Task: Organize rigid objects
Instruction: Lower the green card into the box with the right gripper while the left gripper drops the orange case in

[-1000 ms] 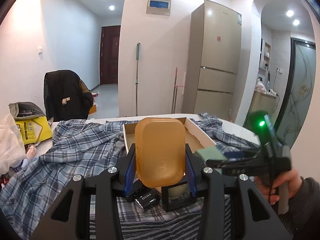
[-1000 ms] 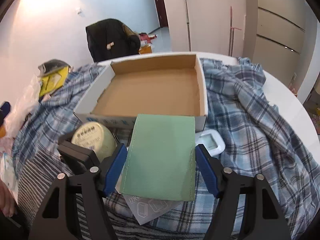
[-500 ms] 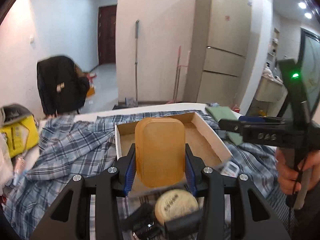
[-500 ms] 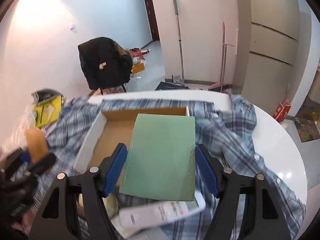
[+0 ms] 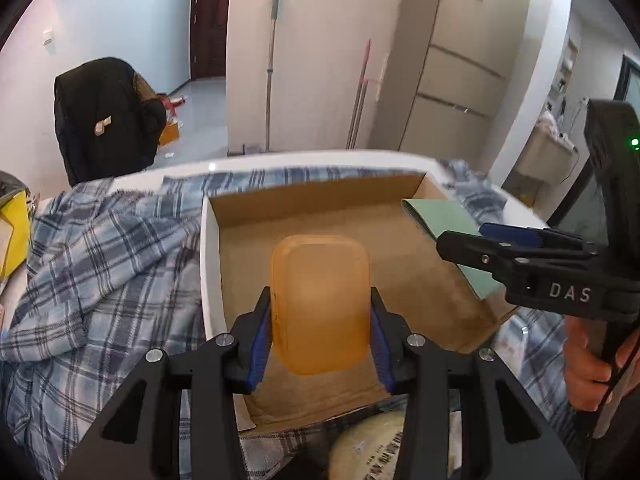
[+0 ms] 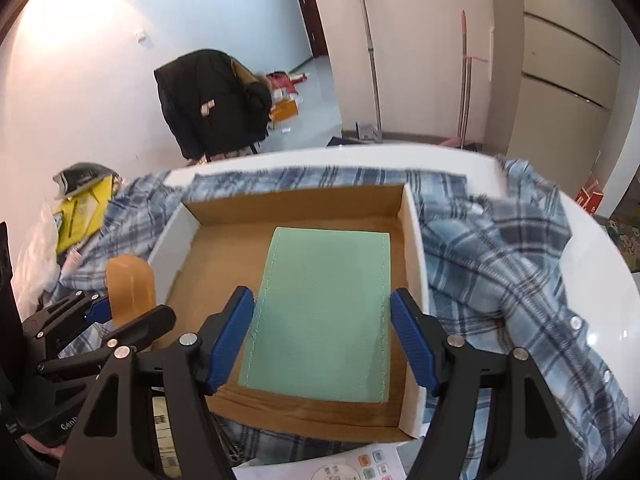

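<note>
Left claw (image 5: 320,316) grips translucent orange plastic case (image 5: 320,304), right claw (image 6: 322,344) grips flat green pouch (image 6: 324,312); both over shallow cardboard box (image 6: 412,240). Lower flat, side by side, then release.

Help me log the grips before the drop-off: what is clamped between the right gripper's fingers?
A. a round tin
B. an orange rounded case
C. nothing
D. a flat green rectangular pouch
D: the right gripper has its blue pads on both sides of the flat green pouch, above the cardboard box.
</note>
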